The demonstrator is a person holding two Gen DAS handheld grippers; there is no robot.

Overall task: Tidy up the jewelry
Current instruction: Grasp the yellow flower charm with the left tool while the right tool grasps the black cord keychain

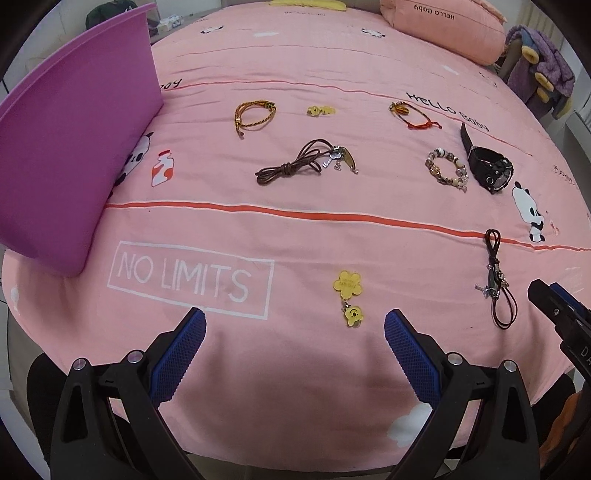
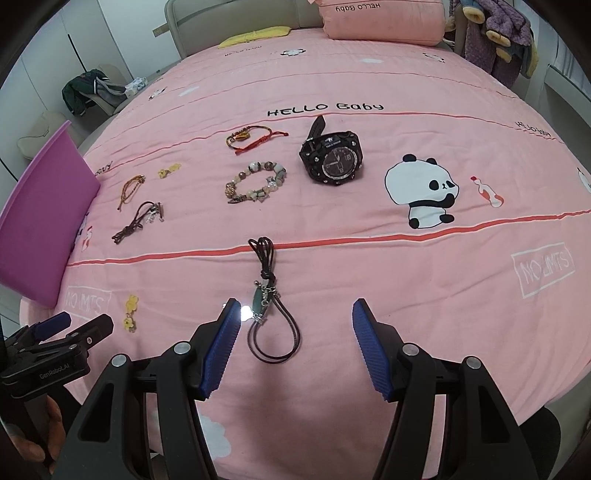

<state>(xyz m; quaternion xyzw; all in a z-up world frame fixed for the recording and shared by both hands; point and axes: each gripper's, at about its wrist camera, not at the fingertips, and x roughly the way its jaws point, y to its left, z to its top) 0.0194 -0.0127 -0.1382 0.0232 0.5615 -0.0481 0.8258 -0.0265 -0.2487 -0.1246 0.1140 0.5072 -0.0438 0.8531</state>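
Observation:
Jewelry lies spread on a pink bedspread. My left gripper [image 1: 294, 325] is open and empty, just short of a yellow flower charm [image 1: 349, 295]. My right gripper [image 2: 295, 317] is open and empty, with a dark cord necklace [image 2: 271, 314] lying between its fingers on the bed. Farther off lie a brown cord necklace [image 1: 295, 164], a gold braided bracelet [image 1: 253, 114], a small yellow charm [image 1: 318, 110], a red string bracelet [image 2: 255, 138], a beaded bracelet [image 2: 255, 181] and a black watch [image 2: 332, 157]. A purple bin [image 1: 74, 147] stands at the left.
A pink pillow [image 2: 380, 20] lies at the head of the bed. Purple clothing [image 2: 498, 29] hangs at the far right. A chair with dark clothes [image 2: 88, 92] stands beyond the bed's left side. The bed's near edge runs under both grippers.

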